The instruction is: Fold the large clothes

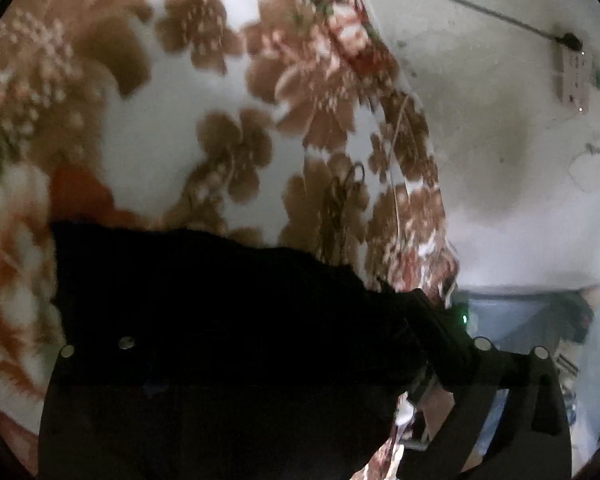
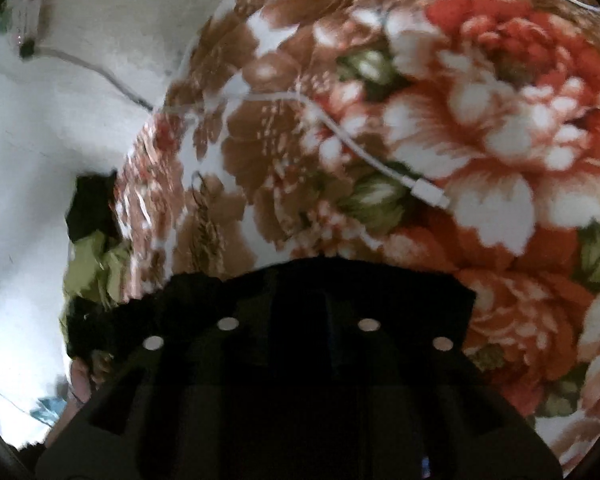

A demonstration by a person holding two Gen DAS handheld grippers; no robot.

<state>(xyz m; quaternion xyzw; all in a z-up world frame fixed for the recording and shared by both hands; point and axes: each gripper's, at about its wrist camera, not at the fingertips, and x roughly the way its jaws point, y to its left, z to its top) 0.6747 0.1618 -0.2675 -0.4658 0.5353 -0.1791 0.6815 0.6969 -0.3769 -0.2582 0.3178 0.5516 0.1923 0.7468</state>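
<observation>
1. The black garment [image 1: 220, 320] lies on the floral blanket [image 1: 148, 128], a dull, very dark cloth with almost no visible texture or fold lines in this dim light.
2. In my left view its far edge is ragged and uneven, running slantwise down toward the blanket's right edge, where the covering drops away beside a pale wall [image 1: 500, 160].
3. My left gripper [image 1: 300, 356] has its jaws spread wide; the cloth fills the space between them, and I see no pad pressing on it.
4. In my right view the garment [image 2: 320, 288] ends in a fairly straight far edge with a squared corner on its right side, lying flat on the blanket's big orange-red flowers.
5. My right gripper [image 2: 300, 332] stands partly spread; dark fingers and dark cloth merge, so I cannot tell whether the pads touch the fabric.
6. A white cable [image 2: 352, 148] with its plug lies on the blanket beyond the garment, apart from it.
</observation>
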